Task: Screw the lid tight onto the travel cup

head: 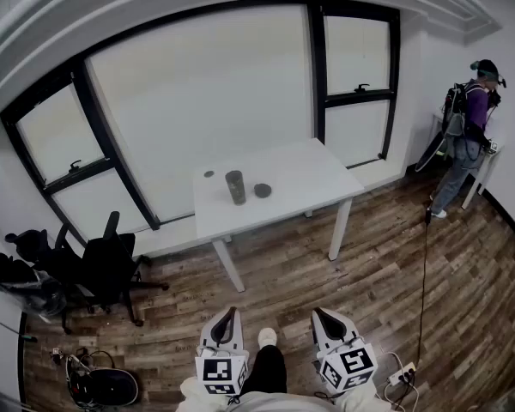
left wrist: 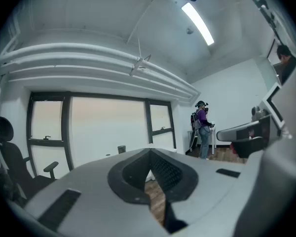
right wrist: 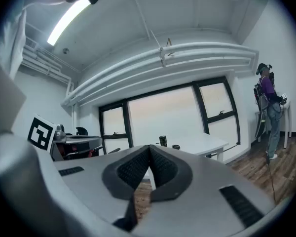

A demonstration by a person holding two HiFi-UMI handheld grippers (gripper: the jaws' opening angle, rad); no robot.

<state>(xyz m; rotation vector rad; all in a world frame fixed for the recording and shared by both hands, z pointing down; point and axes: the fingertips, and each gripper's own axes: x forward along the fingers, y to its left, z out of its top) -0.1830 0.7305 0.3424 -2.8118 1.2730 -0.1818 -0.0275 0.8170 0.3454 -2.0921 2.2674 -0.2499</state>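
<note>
at the bottom of the frame, closest to the wearer, the left gripper (head: 227,319) and the right gripper (head: 325,319) were held level side by side, one either side of a shoe (head: 267,337). both pairs of jaws were pressed fully together, and each gripper's own view showed only floor beyond the pads, so neither had hold of anything. a stretch of wooden floor (head: 292,273) lay between them and the white table (head: 313,174) in the middle of the frame, well out of reach. by my reckoning the job had not begun: this was the approach. the next move called for walking up to the table, opening both sets of jaws, steadying the cup with one and picking up the lid with the other. the travel cup (head: 235,187) stood upright near the table's left-centre, a dark, slim cylinder; whether its mouth was open was too small to tell. the lid (head: 263,190), a dark round disc, lay flat just to its right, apart from it. a smaller round thing (head: 209,174) sat further left. beyond was the window (head: 206,93), and at the far right a person (head: 468,131) stood at another table.
</note>
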